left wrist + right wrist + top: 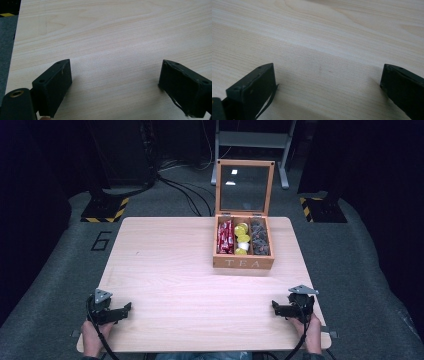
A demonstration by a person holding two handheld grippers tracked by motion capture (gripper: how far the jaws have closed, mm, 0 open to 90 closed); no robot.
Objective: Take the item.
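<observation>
Resting at the near corners of the bench [165,270], both grippers sit idle, so the work looks to be at its very start. The left gripper [122,310] lies by the near left edge with its jaws spread wide and nothing between them; in the left gripper view [113,77] bare pale wood lies between the two black jaws. The right gripper [276,307] mirrors it at the near right edge, jaws equally wide apart and empty, with bare grain between them in the right gripper view [327,82].

Nearest to them is the wooden tea box [243,262], standing toward the far right part of the bench, well apart from both grippers. Its glass-paned lid [245,182] stands open and upright. Three compartments show: red packets [225,236] on the left, yellow and white capsules [242,238] in the middle, dark pieces [260,239] on the right.

Judging from this, the next move calls for a forward reach, most easily by the right gripper, coming down over one compartment without knocking the raised lid.
</observation>
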